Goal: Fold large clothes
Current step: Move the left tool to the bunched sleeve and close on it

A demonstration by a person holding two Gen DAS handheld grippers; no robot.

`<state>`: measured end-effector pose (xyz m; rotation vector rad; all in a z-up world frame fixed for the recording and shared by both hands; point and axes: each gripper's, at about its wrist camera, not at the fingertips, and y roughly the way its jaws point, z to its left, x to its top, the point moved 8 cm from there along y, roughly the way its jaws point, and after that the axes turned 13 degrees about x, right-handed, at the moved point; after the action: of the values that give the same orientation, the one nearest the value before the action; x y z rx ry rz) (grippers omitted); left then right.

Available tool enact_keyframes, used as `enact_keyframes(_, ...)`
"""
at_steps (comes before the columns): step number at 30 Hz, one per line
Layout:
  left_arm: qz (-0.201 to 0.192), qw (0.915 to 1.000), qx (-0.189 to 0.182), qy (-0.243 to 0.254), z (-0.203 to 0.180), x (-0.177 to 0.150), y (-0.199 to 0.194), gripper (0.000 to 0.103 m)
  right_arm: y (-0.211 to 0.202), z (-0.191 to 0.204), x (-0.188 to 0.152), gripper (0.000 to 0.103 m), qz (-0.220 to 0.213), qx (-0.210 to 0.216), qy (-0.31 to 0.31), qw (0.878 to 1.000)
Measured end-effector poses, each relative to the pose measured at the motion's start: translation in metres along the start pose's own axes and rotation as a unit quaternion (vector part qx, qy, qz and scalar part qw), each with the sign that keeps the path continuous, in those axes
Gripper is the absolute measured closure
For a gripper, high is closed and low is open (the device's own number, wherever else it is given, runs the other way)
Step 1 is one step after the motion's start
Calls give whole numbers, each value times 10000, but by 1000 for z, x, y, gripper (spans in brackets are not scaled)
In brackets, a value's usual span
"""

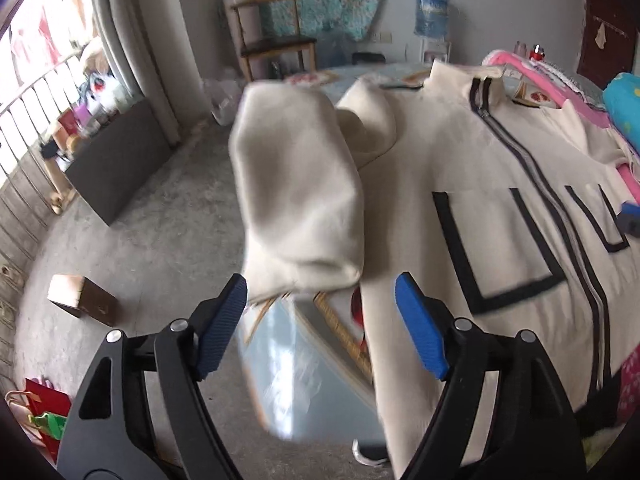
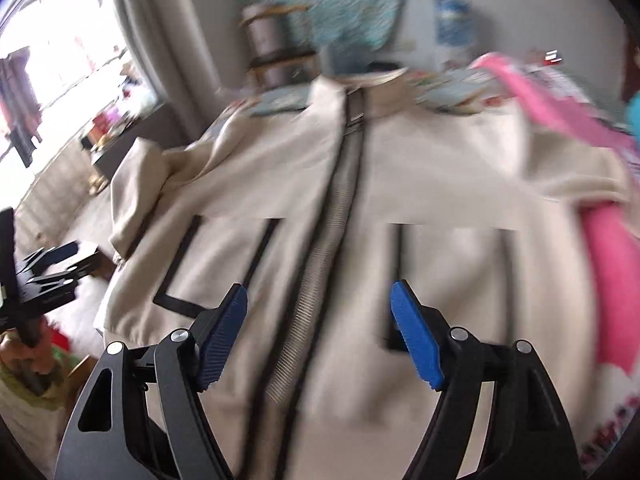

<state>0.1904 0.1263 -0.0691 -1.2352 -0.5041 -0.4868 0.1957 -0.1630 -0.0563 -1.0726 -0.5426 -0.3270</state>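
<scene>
Cream zip jacket [image 2: 360,184]: one, spread front-up on the table [image 1: 304,380], zip [image 2: 320,264] closed, left sleeve [image 1: 300,200] hanging off the table edge
Left gripper [image 1: 320,320]: jaws apart, empty, just short of the sleeve cuff
Right gripper [image 2: 318,328]: jaws apart, empty, over the zip
Sleeves seen: two; outlined pockets: two
Advice: pinch cuff and shoulder together, carry the sleeve flat across the chest

Daylight from blown-out window [image 1: 36,52] at left; right wrist view motion-blurred; fisheye-curved edges.
</scene>
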Motion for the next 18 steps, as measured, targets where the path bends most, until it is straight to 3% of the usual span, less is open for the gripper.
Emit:
enact_keyframes(3, 417, 9990, 139, -10, -2, 5, 39, 33, 34, 11, 3, 30, 234, 16, -72, 9997)
enact_keyframes(5, 701, 9974, 166, -102, 3, 6, 56, 62, 45, 11, 1, 30, 300, -138, -207, 9992)
enact_keyframes(8, 832, 9959, 238, -283, 25, 17, 59, 93, 47, 9, -4, 30, 324, -131, -263, 9990)
enact_keyframes(11, 635, 9969, 175, -419, 46, 44, 40, 96, 48, 4, -7, 30, 340, -225, -282, 9988)
enact_keyframes(14, 447, 9898, -827, -1066, 56, 89, 2, 96, 41, -6, -6, 30, 262, -206, -158, 9993)
enact_keyframes(15, 371, 9755, -1611, -1454, 53, 110, -18, 97, 40, -8, -3, 30, 222, -219, -134, 9994)
enact_keyframes(16, 319, 9645, -2040, -1645, 51, 121, -29, 96, 37, -11, -2, 30, 160, -227, -97, 9996)
enact_keyframes(17, 244, 9466, -2605, -1886, 45, 135, -43, 96, 31, -15, -1, 30, 74, -239, -43, 9997)
enact_keyframes(18, 171, 9196, -3286, -2147, 36, 148, -58, 96, 29, -18, 0, 30, 28, -256, 3, 9997)
